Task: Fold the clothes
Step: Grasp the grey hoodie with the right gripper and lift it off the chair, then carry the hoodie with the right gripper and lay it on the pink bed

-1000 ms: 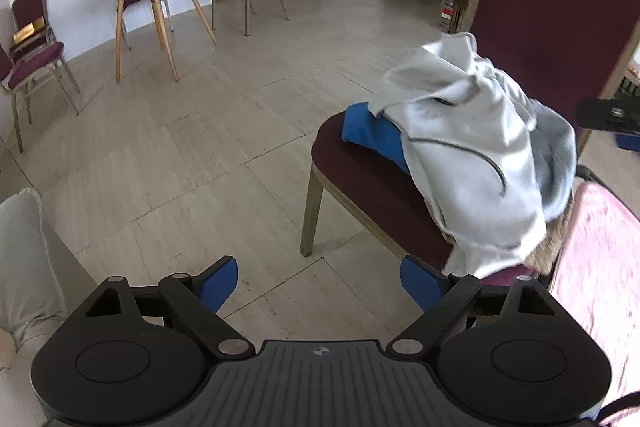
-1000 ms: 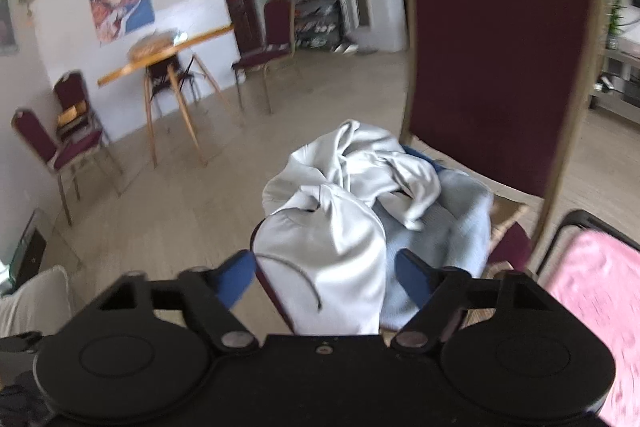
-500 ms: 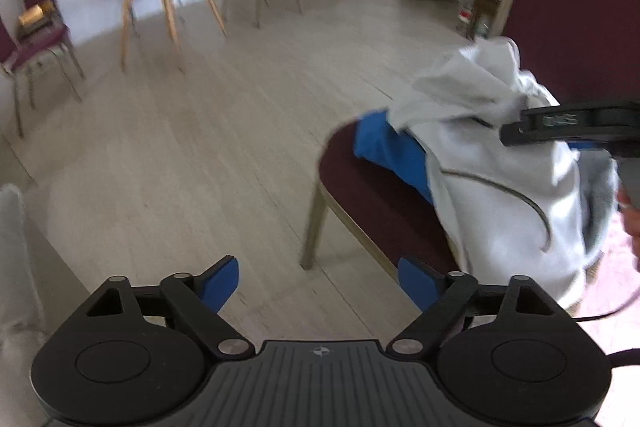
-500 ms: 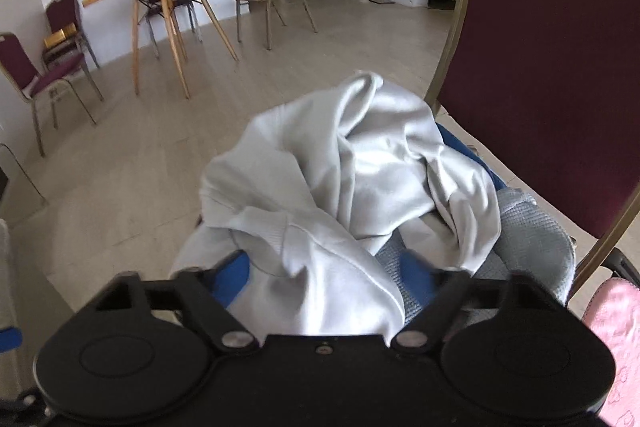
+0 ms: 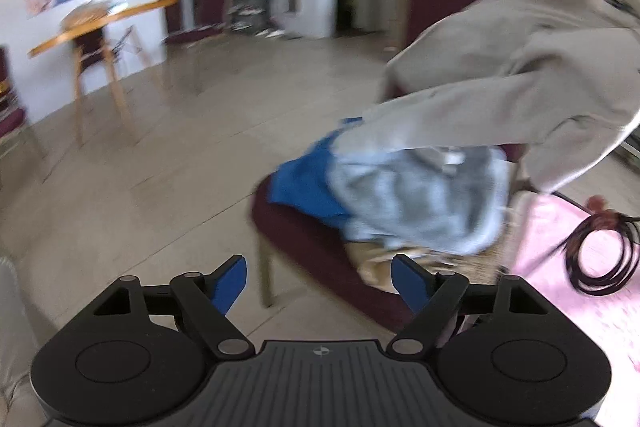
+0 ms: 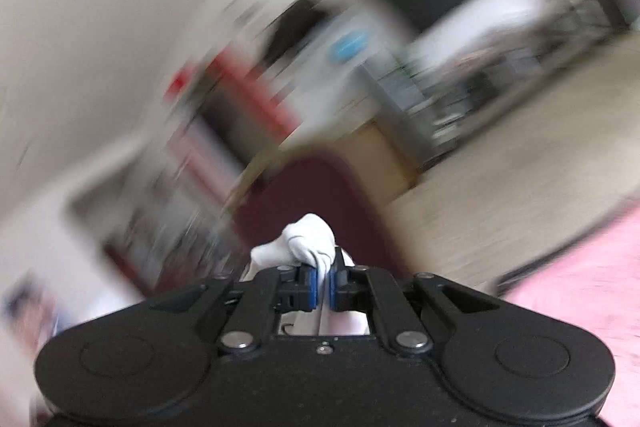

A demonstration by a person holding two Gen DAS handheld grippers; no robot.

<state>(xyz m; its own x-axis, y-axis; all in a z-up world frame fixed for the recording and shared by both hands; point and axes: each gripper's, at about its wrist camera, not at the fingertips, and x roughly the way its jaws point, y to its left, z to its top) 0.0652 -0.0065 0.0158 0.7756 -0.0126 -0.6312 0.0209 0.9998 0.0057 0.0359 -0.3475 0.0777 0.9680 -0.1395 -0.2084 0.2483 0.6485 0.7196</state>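
Note:
A light grey hoodie (image 5: 520, 83) hangs in the air at the right of the left wrist view, lifted off the maroon chair (image 5: 304, 231). A blue garment (image 5: 304, 183) and a pale blue-grey garment (image 5: 416, 199) lie on the chair seat. My left gripper (image 5: 319, 281) is open and empty, low in front of the chair. My right gripper (image 6: 323, 285) is shut on a bunched fold of the hoodie (image 6: 308, 239), which pokes up between the blue pads (image 6: 311, 287). The right wrist view is heavily blurred.
A pink cloth surface (image 5: 560, 267) lies right of the chair, with a coiled black cable (image 5: 600, 251) on it. A wooden table (image 5: 104, 23) and other maroon chairs stand far back across the tiled floor (image 5: 120, 187). A white cushion edge (image 5: 12, 299) is at lower left.
My right gripper has shut on the hoodie and swung it up off the chair, uncovering the pale blue-grey garment. My left gripper stays open and has shifted view slightly.

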